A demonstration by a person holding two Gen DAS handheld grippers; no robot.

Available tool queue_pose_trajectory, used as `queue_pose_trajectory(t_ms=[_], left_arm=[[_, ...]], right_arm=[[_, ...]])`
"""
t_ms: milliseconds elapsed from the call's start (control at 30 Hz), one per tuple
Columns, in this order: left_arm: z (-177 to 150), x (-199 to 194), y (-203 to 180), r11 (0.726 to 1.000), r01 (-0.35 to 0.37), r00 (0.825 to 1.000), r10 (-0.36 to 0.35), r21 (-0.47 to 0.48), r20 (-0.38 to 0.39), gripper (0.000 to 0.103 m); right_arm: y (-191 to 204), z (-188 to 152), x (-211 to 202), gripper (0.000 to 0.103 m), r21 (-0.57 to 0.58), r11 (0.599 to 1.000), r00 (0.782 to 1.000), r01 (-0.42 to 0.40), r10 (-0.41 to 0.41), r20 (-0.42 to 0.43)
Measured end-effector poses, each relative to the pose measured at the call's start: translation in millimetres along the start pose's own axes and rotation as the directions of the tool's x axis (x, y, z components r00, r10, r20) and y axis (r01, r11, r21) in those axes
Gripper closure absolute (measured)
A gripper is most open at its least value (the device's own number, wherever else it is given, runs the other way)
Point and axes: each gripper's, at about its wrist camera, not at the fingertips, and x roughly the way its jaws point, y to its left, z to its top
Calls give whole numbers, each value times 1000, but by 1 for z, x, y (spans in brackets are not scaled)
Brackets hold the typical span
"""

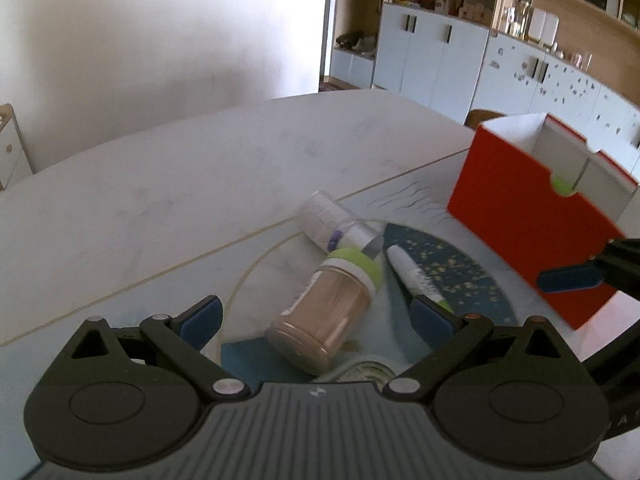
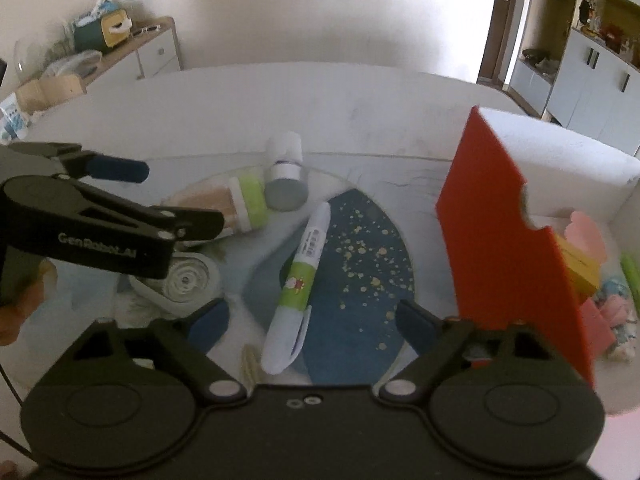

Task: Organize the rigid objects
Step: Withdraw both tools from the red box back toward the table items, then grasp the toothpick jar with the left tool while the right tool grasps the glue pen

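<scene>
A jar of brown powder with a green lid [image 1: 324, 316] lies on its side between the wide-apart fingers of my left gripper [image 1: 316, 317], which is open and not pressing on it. A white pen with a green label [image 2: 300, 280] lies on the blue speckled mat [image 2: 360, 248], between the pads of my right gripper [image 2: 312, 322], also open. Behind the jar [image 2: 224, 204] lie a clear bottle with a white cap [image 1: 322, 216] and a grey round lid [image 2: 286, 194]. The left gripper [image 2: 160, 196] reaches in from the left in the right wrist view.
A red box with a white inside [image 2: 500, 216] stands at the right, holding several coloured things. A roll of tape [image 2: 188, 280] lies near the left gripper. The white table [image 1: 160, 184] stretches behind; cupboards and shelves line the far wall.
</scene>
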Motion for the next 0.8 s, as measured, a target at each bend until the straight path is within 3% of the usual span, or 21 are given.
queue_pose_trajectory(t_ms=[267, 700, 800], left_arm=[[-2, 30, -1, 1000, 10, 999, -9, 28, -34, 2], [-2, 49, 2, 1000, 2, 999, -1, 30, -48, 4], [0, 49, 1, 999, 14, 999, -13, 32, -45, 17]], right_arm=[[2, 5, 26, 27, -26, 999, 999, 20, -21, -35], [4, 14, 42, 60, -34, 999, 1000, -8, 7, -29], [4, 17, 44, 70, -31, 999, 1000, -8, 7, -21]])
